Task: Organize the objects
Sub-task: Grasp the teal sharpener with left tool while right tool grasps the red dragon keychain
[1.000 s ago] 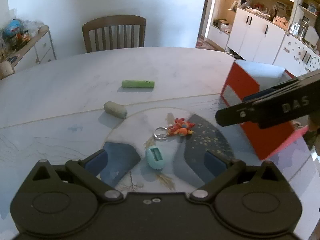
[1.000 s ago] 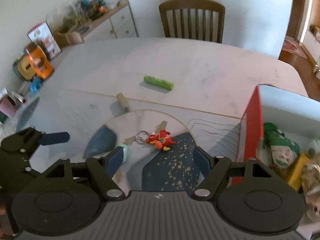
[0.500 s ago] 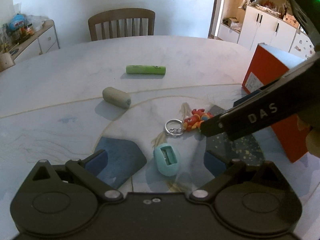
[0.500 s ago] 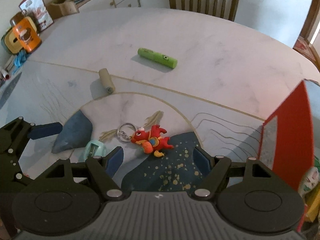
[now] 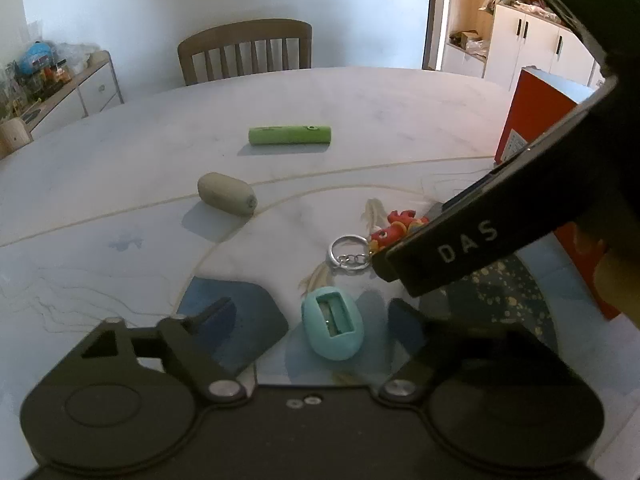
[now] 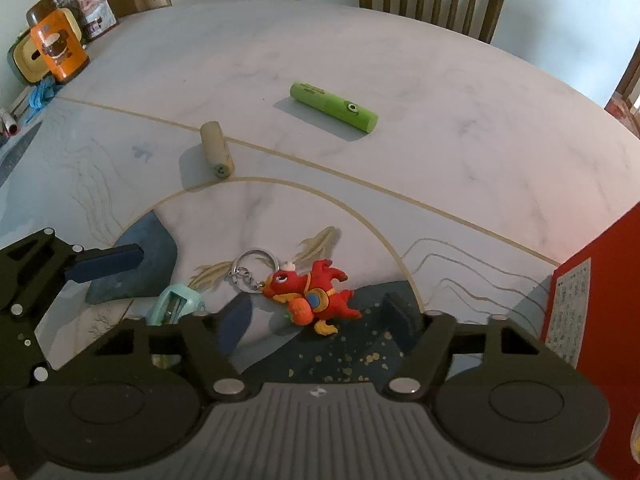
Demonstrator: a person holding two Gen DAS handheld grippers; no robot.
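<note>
A red dragon keychain (image 6: 314, 298) with a metal ring lies on the marble table (image 6: 360, 40), between the open fingers of my right gripper (image 6: 318, 316). A teal egg-shaped sharpener (image 5: 333, 327) lies between the open fingers of my left gripper (image 5: 310, 318); neither gripper holds anything. In the left wrist view the right gripper's black body covers most of the keychain (image 5: 394, 228). Farther back lie a beige cylinder (image 6: 216, 154) and a green tube (image 6: 333, 107). The red box (image 6: 596, 320) stands at the right.
A wooden chair (image 5: 245, 50) stands at the table's far side. A sideboard (image 5: 60, 88) with clutter is at the left, an orange canister (image 6: 58, 52) and boxes near the table's left edge. White cabinets (image 5: 532, 48) stand at the back right.
My right gripper has come down and forward over the keychain, which now lies between its fingers. My left gripper has closed in on the teal sharpener. The red box has slid toward the right edge.
</note>
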